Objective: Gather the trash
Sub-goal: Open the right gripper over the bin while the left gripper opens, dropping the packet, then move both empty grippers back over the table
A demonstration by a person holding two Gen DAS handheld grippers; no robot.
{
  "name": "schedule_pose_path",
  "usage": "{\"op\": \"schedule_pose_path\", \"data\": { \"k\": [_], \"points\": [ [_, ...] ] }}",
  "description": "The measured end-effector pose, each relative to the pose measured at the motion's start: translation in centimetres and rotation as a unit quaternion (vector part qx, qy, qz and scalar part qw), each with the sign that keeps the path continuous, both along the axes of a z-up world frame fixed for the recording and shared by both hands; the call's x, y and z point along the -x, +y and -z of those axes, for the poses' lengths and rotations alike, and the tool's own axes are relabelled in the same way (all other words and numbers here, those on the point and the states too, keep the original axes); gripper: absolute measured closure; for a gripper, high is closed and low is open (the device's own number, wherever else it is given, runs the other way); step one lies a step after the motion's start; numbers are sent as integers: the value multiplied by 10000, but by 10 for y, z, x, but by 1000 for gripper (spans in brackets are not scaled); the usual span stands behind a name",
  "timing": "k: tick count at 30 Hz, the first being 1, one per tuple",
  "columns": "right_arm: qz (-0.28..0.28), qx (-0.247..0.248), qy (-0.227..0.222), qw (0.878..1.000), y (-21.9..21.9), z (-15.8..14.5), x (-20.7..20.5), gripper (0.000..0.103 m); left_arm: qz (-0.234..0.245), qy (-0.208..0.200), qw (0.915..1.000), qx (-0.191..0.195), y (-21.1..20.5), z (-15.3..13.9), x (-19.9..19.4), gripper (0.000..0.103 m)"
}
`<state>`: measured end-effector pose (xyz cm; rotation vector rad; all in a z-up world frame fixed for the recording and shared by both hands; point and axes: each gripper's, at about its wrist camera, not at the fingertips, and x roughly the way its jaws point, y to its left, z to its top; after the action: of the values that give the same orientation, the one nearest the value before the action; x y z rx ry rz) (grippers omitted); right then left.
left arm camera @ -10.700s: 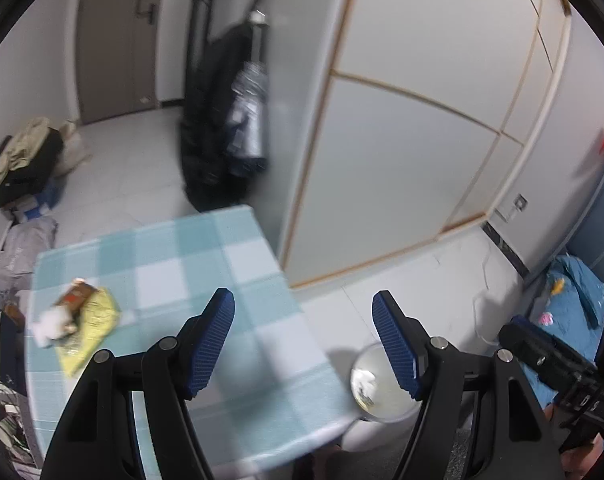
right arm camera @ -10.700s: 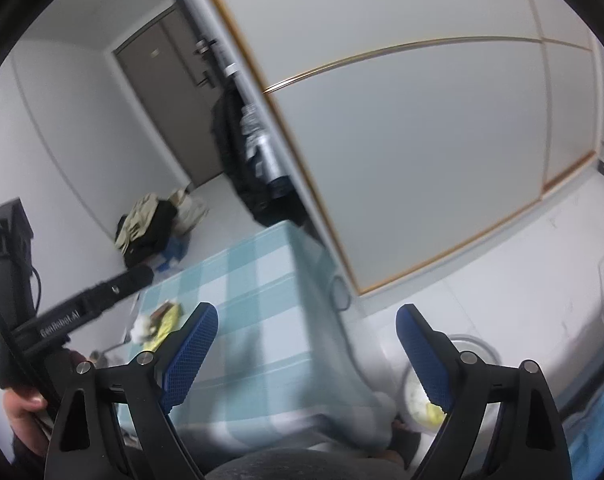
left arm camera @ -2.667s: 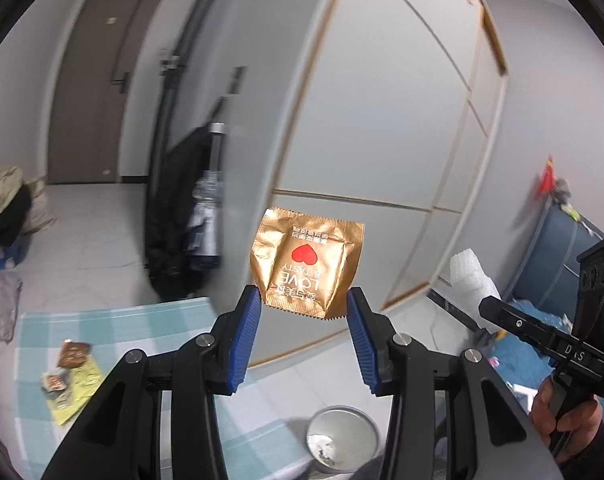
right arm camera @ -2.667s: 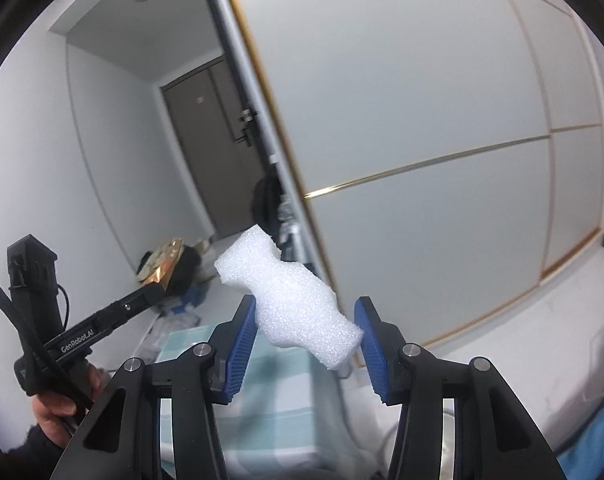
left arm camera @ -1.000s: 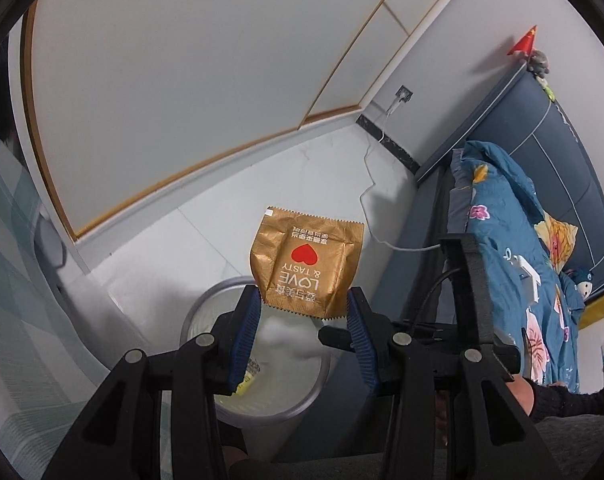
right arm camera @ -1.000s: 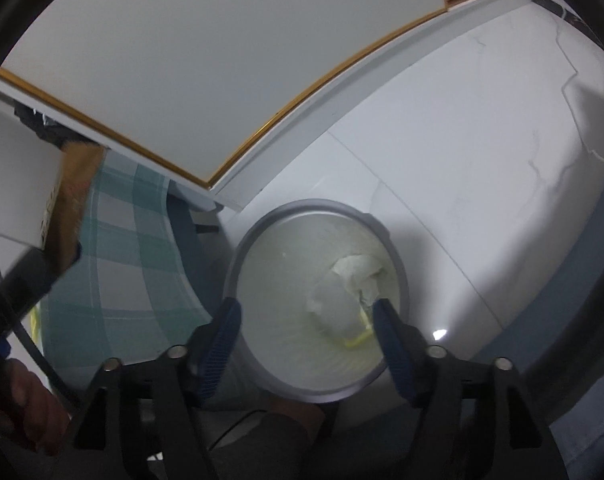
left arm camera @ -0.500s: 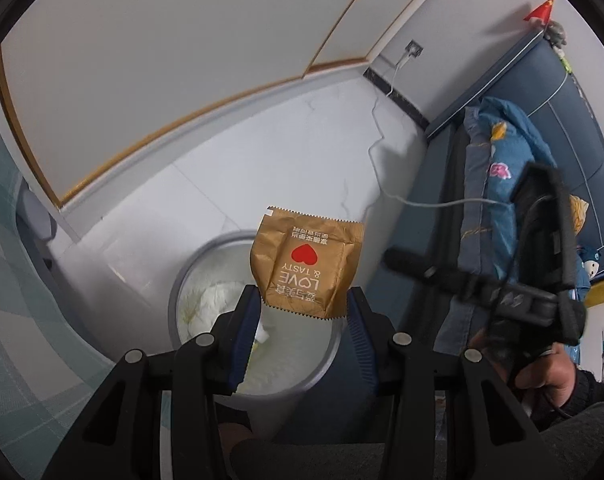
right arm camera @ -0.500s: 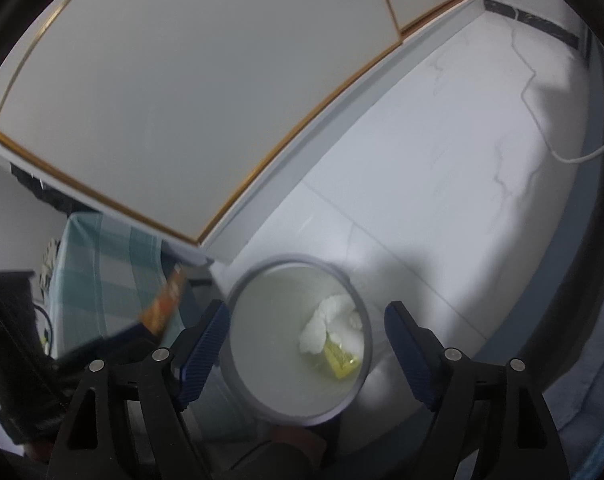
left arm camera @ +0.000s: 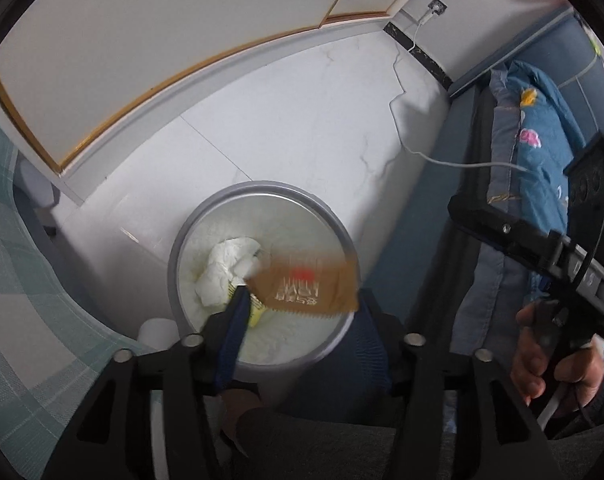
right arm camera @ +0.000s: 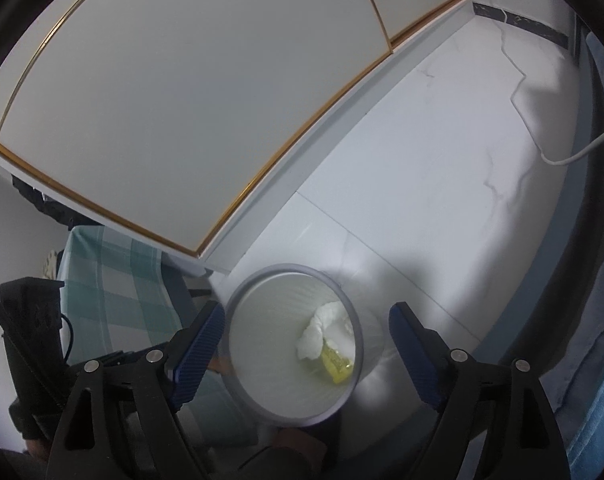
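Now the left tongs (left arm camera: 302,312) are opening, the blurred wrapper (left arm camera: 305,286) loose above the bin (left arm camera: 341,236); it may flutter past the rim; right tongs (right arm camera: 305,344) spread, empty.

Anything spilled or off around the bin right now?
Nothing spilled. The gold wrapper, motion-blurred, sits over the bin as the left gripper jaws are opening. White foam and yellow trash lie inside.

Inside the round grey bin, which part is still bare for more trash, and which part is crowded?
In the round grey trash bin, the table-side half of the floor is bare. The far side is crowded: white crumpled foam touches a yellow wrapper. The blurred gold snack packet is loose between the left gripper's opening jaws.
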<state>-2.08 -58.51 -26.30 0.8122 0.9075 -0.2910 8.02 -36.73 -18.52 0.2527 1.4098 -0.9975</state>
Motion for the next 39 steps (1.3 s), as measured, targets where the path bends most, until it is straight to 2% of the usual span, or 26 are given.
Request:
{"op": "schedule_pose_path", "data": {
  "k": [3, 9, 15, 21, 25, 31, 39],
  "points": [
    [27, 7, -18, 10000, 1, -1, 2, 17, -193, 48, 9998, 77, 5, -6, -5, 37],
    [-10, 67, -47, 10000, 3, -8, 5, 17, -317, -27, 9992, 227, 8, -18, -2, 29],
    [-14, 122, -90, 9999, 6, -18, 10, 17, -451, -293, 9979, 363, 13, -33, -1, 28],
    [-3, 187, -209, 9996, 6, -37, 14, 17, -643, -808, 9931, 554, 22, -62, 4, 28],
    [-64, 341, -456, 9984, 11, -64, 16, 14, -923, -1294, 9852, 636, 35, -87, 3, 28],
    [-312, 664, -866, 9935, 30, -110, 16, 12, -1522, -1695, 9713, 682, 66, -118, -5, 28],
    [-720, 969, -1458, 9819, 77, -171, 6, 9, -2046, -2259, 9494, 759, 116, -155, -4, 28]
  ]
}}
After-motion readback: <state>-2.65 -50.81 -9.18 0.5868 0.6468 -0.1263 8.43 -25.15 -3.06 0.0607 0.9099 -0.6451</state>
